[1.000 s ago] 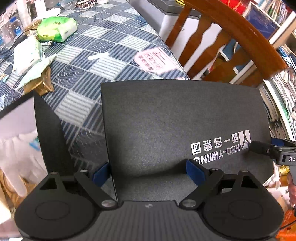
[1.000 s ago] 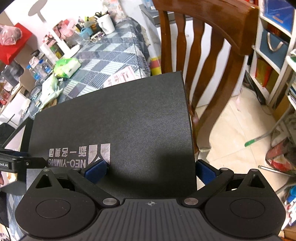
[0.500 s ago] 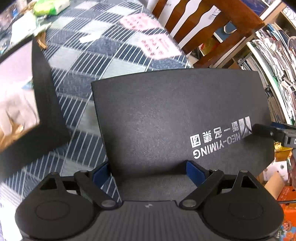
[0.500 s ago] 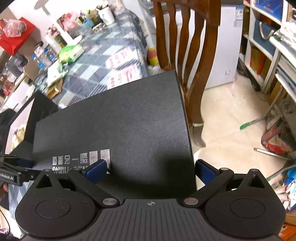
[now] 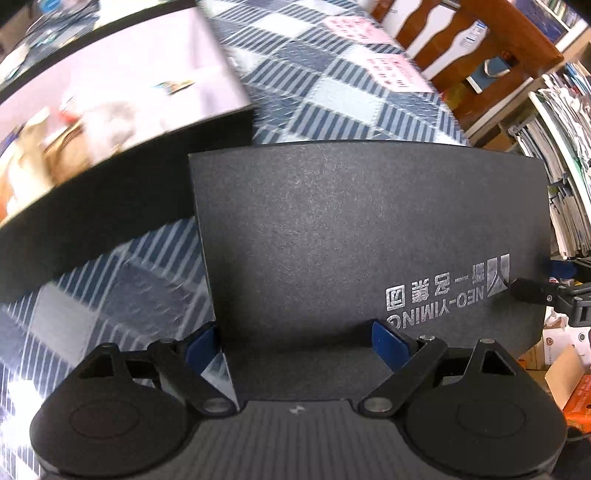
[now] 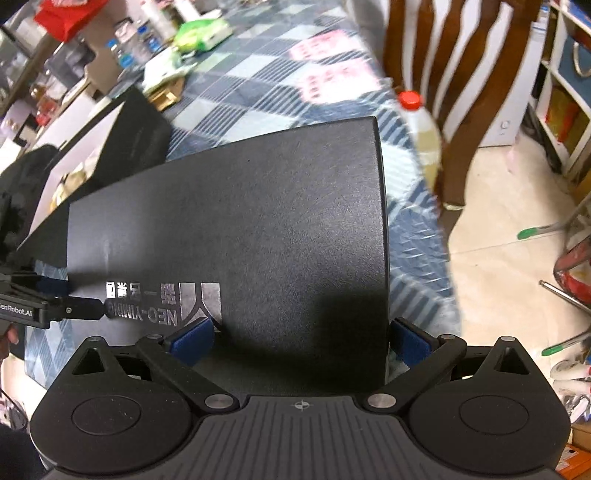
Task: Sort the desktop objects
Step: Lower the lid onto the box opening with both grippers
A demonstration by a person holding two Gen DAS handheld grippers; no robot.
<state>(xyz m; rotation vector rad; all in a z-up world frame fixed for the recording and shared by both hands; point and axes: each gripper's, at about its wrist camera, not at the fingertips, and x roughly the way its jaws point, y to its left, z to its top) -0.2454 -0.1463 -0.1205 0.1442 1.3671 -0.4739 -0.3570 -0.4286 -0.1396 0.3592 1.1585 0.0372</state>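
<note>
A black box lid (image 5: 369, 236) with silver NEO-YIMING lettering hangs above the checked tablecloth (image 5: 332, 99). My left gripper (image 5: 295, 347) is shut on the lid's near-left edge, blue pads either side. My right gripper (image 6: 301, 341) is shut on the lid (image 6: 258, 221) at its opposite end. Each gripper's finger shows in the other's view: the right gripper (image 5: 532, 290) and the left gripper (image 6: 85, 308). The open black box base (image 5: 129, 192), white inside with blurred items, lies just left of the lid; in the right wrist view the base (image 6: 140, 125) sits beyond the lid's far-left corner.
A wooden chair (image 6: 461, 92) stands at the table's far right edge, with a red-capped bottle (image 6: 424, 125) beside it. Pink paper slips (image 5: 395, 70) lie on the cloth. A green pack (image 6: 199, 33) and clutter fill the far end. Stacked papers (image 5: 561, 147) are at the right.
Both grippers have carried the lid toward the open box base, which now looms large at the upper left of the left wrist view. Grip on the lid is unchanged.
</note>
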